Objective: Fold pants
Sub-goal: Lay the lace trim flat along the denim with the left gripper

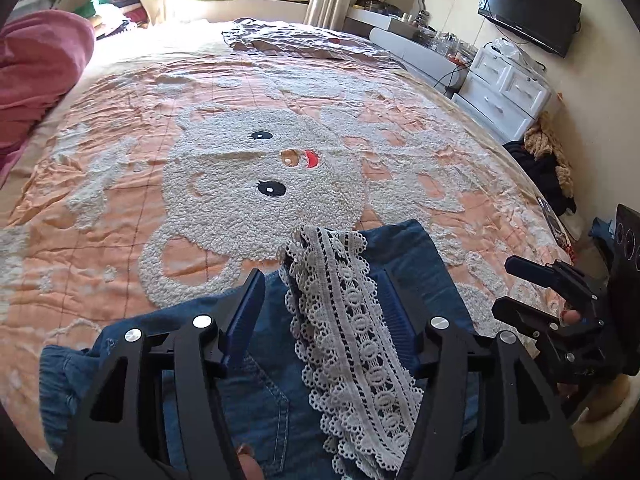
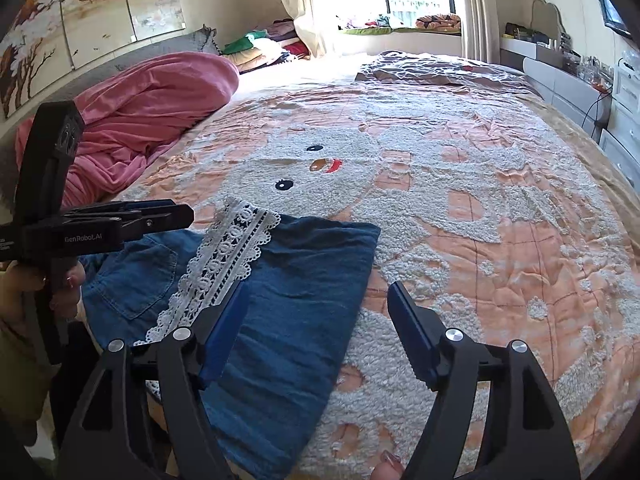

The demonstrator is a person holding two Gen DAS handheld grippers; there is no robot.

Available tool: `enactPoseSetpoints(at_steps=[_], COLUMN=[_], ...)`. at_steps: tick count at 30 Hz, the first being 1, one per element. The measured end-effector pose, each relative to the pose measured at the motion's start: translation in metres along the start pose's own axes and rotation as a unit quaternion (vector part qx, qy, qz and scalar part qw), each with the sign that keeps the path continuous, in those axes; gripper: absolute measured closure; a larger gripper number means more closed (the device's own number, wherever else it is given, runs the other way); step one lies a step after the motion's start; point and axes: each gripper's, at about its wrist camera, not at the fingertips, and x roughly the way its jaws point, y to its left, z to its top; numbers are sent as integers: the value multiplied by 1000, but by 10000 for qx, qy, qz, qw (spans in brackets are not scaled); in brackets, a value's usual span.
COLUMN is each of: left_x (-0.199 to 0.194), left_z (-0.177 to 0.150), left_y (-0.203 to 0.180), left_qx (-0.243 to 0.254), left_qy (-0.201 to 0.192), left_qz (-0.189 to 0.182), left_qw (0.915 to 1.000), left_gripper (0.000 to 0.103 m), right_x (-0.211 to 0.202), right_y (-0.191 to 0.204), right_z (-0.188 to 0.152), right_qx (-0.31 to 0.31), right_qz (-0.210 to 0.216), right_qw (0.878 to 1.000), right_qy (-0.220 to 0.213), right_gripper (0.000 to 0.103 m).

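Observation:
Folded blue denim pants (image 1: 412, 256) (image 2: 312, 256) lie near the front edge of the bed. A white lace strip (image 1: 344, 304) (image 2: 232, 252) runs lengthwise over them. In the left wrist view my left gripper (image 1: 320, 276) hovers open above the pants; the lace passes between its blue pads without being pinched. My right gripper (image 2: 316, 286) is open too, its left finger over the denim and its right finger over the bedspread. Each gripper also shows in the other's view: the right one (image 1: 504, 285) at the right edge, the left one (image 2: 188, 214) at the left, held by a hand.
The bed carries an orange bedspread (image 1: 120, 184) with a fluffy white cartoon animal. A pink blanket (image 2: 140, 112) is heaped on the left and a folded quilt (image 1: 304, 40) lies at the far end. A white dresser (image 1: 504, 92) and a TV (image 1: 528, 12) stand to the right.

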Motion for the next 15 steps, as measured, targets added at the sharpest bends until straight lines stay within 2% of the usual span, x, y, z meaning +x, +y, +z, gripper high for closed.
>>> enactPoseSetpoints(at_steps=[6, 15], left_x=[-12, -24], left_z=[-18, -54], left_y=[-10, -6], left_qx=[59, -285], left_qy=[22, 147], left_qz=[35, -89], left_qw=[10000, 9994], left_gripper=[43, 35], right_x=[-11, -17], right_y=[6, 8], right_z=[-14, -36], right_qx=[-28, 16], right_qz=[-11, 63], right_qw=[10000, 9999], right_qy=[11, 136], right_gripper=[29, 25])
